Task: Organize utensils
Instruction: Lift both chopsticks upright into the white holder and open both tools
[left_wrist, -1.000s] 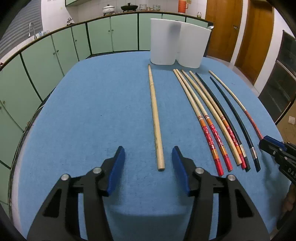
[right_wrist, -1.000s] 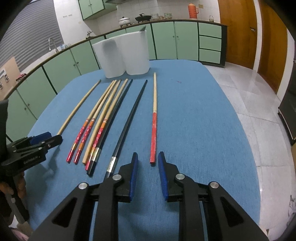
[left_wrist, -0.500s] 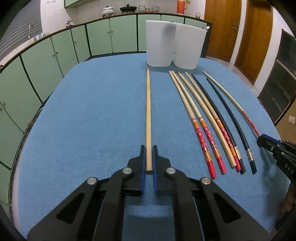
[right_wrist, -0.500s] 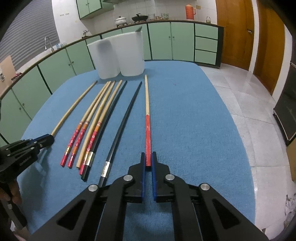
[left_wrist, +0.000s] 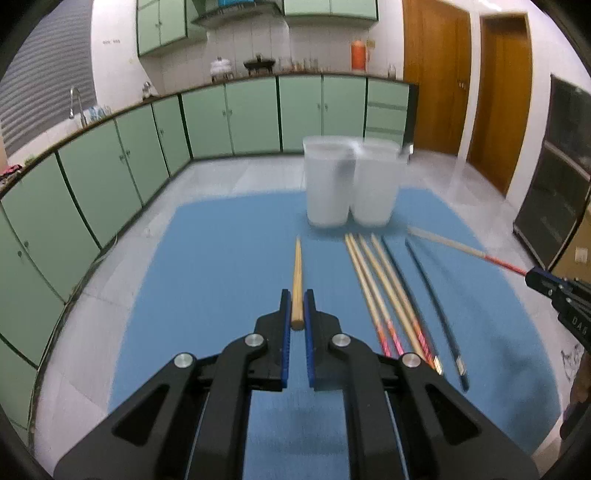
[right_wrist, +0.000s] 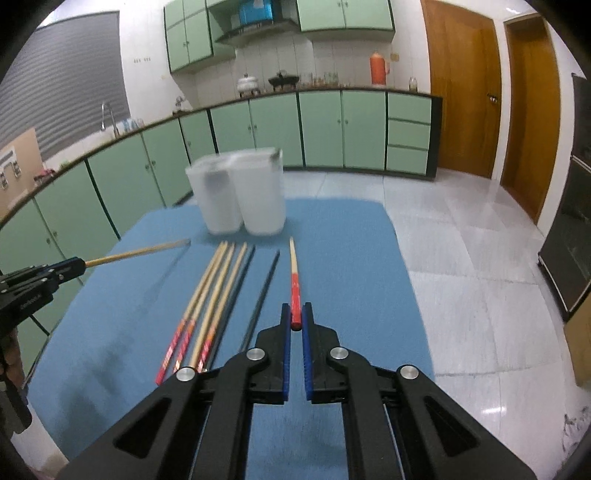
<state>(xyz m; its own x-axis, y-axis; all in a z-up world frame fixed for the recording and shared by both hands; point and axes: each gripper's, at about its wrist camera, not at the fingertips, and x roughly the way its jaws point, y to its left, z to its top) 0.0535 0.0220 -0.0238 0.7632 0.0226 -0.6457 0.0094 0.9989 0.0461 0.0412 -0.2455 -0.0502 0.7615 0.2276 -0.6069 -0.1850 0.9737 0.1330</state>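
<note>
A second ago both grippers hung with jaws apart over the blue tabletop (left_wrist: 207, 258). The left gripper (left_wrist: 297, 306) has since clamped the thick end of the plain light-wood chopstick (left_wrist: 297, 280) and raised it off the cloth. The right gripper (right_wrist: 296, 317) has likewise closed on the red-handled wooden chopstick (right_wrist: 294, 277) and lifted it clear, tip toward the far edge.

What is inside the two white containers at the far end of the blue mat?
Each translucent container shows only a blurred dark patch near its rim, perhaps something inside. The frosted walls and motion blur hide the rest.
</note>
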